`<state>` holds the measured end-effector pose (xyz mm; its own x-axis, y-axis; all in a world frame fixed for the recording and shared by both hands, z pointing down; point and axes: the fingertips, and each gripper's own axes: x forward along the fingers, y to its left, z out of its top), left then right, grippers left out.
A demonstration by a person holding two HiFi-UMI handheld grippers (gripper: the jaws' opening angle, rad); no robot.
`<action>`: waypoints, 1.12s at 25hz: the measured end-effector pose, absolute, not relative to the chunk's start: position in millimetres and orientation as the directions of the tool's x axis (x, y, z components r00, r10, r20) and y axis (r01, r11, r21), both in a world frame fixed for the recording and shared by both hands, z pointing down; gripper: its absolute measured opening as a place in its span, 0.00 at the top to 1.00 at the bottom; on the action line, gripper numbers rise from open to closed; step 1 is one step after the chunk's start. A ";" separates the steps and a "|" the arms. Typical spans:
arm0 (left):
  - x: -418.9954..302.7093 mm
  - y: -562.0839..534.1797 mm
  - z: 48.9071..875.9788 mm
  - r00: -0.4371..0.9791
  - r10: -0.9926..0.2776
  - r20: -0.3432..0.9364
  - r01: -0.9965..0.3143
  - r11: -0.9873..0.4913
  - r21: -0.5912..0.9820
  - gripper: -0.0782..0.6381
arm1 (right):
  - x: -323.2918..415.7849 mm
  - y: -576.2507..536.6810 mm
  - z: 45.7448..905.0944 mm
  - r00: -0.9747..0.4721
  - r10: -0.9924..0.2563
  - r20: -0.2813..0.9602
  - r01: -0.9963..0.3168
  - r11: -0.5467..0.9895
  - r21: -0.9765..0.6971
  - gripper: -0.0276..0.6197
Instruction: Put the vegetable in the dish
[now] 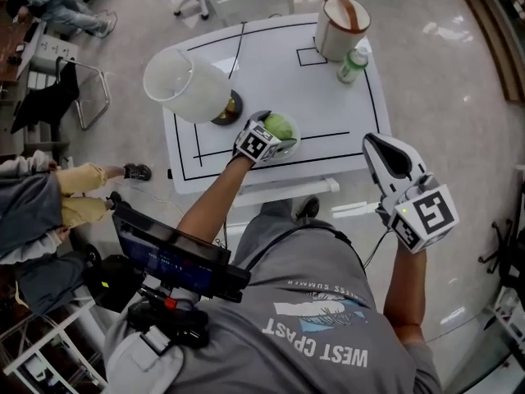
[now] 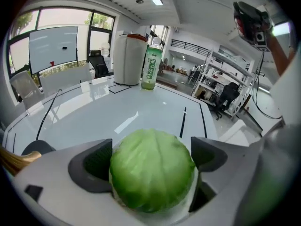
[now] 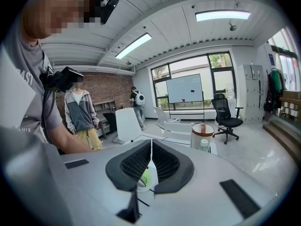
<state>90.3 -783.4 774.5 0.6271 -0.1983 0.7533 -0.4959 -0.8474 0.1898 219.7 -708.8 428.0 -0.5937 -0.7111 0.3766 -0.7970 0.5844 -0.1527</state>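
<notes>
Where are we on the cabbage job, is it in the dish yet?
Looks done: the cabbage sits in the dish. In hand: the left gripper straddles it with jaws apart, not pinching. Left: lift that gripper clear. The right gripper is shut, empty and off to the side.

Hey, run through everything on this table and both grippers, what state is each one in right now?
Cabbage: resting in the dish, between the left jaws.
Glass dish: upright, holding the cabbage.
Left gripper: open wide around the cabbage.
Right gripper: shut, empty.
Green bottle: upright, capped.
White canister: upright, lid on.
</notes>
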 end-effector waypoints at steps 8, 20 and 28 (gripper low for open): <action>87.8 -778.1 756.3 0.636 -0.257 0.728 -0.514 -0.844 0.151 0.16 | 219.6 -684.3 427.4 -0.597 -0.713 0.367 -0.795 0.588 -0.150 0.95; 110.0 -750.0 617.4 0.770 -0.406 0.492 -0.529 -0.838 0.137 0.21 | 233.3 -633.9 398.0 -0.628 -0.723 0.288 -0.771 0.627 -0.107 0.95; 109.5 -692.1 479.0 0.818 -0.517 0.253 -0.538 -0.843 0.019 0.73 | 235.8 -594.3 373.3 -0.691 -0.696 0.195 -0.718 0.691 -0.078 0.95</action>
<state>109.5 -692.1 479.0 0.8182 -0.5165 0.2526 -0.5380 -0.8427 0.0193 235.8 -594.3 373.3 -0.6910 -0.6961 0.1948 -0.7183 0.6913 -0.0777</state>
